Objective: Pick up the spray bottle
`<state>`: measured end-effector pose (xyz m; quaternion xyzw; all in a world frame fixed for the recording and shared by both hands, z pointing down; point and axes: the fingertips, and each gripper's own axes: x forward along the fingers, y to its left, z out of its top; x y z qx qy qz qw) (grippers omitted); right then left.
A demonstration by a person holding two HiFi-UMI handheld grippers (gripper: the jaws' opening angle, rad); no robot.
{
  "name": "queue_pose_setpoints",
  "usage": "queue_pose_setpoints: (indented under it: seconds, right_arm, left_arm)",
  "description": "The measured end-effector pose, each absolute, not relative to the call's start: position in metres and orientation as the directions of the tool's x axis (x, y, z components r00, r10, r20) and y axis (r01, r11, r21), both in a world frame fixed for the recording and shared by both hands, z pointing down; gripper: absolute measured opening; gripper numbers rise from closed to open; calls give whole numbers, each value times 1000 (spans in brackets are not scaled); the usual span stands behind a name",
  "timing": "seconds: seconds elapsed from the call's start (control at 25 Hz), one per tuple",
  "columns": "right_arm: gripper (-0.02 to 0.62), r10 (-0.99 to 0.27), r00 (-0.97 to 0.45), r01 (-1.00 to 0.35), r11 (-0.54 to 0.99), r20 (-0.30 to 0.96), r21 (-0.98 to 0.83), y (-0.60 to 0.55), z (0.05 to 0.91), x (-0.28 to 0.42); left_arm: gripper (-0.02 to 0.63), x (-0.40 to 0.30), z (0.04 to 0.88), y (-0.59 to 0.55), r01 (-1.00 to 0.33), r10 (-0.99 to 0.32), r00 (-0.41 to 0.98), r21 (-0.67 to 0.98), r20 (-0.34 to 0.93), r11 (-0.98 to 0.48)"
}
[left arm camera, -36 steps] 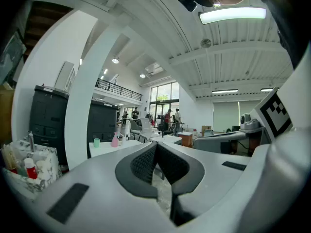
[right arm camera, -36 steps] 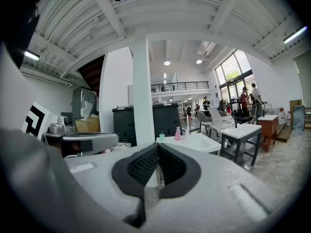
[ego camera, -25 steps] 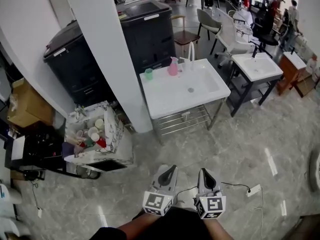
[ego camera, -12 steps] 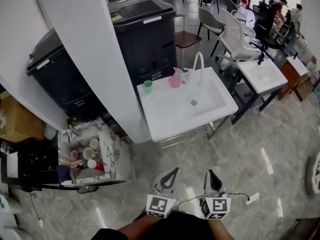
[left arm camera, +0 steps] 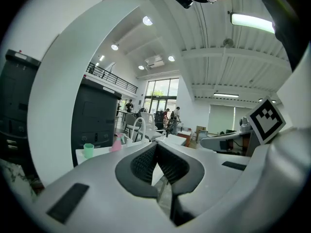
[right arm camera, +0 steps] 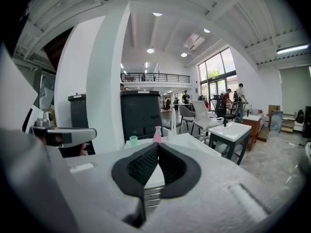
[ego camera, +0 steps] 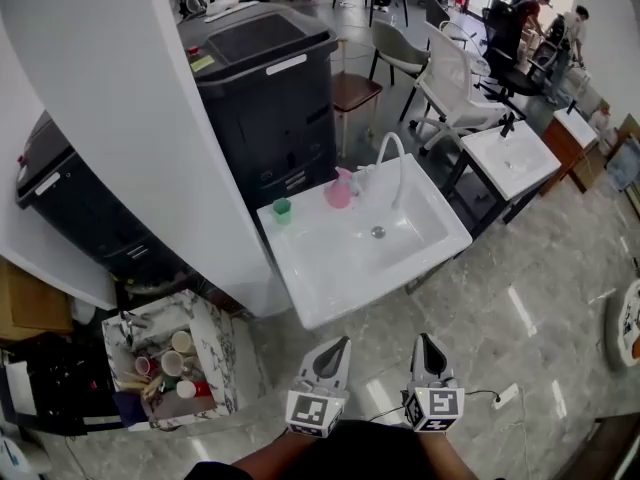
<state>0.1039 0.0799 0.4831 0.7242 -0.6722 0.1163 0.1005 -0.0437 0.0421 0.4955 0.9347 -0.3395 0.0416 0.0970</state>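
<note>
Spray bottle [ego camera: 338, 190], pink plastic and upright, stands at the back edge of the white sink [ego camera: 345, 268], to the right of a small green cup [ego camera: 282, 208]. Your left gripper [ego camera: 338, 344] is pinched fully together on nothing. It is well short of the sink's front edge and almost in line with the bottle. Your right gripper [ego camera: 424, 340], likewise closed and empty, sits beside it but further off line, so the left looks nearer.
</note>
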Motion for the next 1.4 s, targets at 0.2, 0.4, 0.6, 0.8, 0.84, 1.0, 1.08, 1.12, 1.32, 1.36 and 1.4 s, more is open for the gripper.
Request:
queue_pose_setpoints:
  seconds: [0.2, 0.4, 0.6, 0.8, 0.84, 1.0, 1.08, 1.12, 1.32, 1.36, 1.4]
  right_arm:
    - [-2, -945, 90, -995, -101, 314, -17, 55, 494, 100]
    - [-2, -945, 77, -996, -88, 319, -18, 38, 500, 92]
    - [-2, -955, 43, -998, -56, 293, -36, 8, 498, 87]
    - [-2, -958, 5, -998, -20, 285, -52, -34, 508, 92]
    - [-2, -959, -1, -998, -16, 283, -58, -45, 510, 94]
    - [-2, -966, -29, -996, 5, 256, -92, -95, 507, 103]
    - [-2, -969, -41, -994, 15, 242, -105, -122, 505, 111]
    - [-2, -970, -48, -994, 22, 240, -110, -134, 505, 115]
    - [-2, -962, -95, -989, 62, 257, -131, -194, 507, 141]
    - [-2, -961, -99, -988, 65, 257, -137, -204, 507, 148]
    - [-2, -961, -104, -988, 69, 255, -141, -214, 506, 154]
  left_arm:
    - [15, -48, 503, 4, -621, -606, 783, 139, 138, -771]
    - [15, -59, 517, -5, -636, -615, 772, 171, 163, -752]
    - [15, -63, 521, -23, -661, -639, 750, 173, 168, -730]
    - [15, -61, 519, -63, -696, -676, 718, 150, 169, -702]
    - [16, -61, 519, -73, -704, -683, 710, 149, 170, -694]
    - [15, -48, 524, -119, -706, -679, 707, 157, 195, -690]
    - [16, -36, 528, -143, -707, -675, 706, 163, 214, -688]
    - [17, -29, 529, -154, -707, -674, 706, 161, 217, -688]
    - [17, 2, 531, -212, -718, -690, 695, 134, 204, -683]
    - [16, 7, 536, -223, -721, -692, 692, 138, 207, -679]
    - [17, 12, 541, -233, -723, -691, 690, 144, 215, -676]
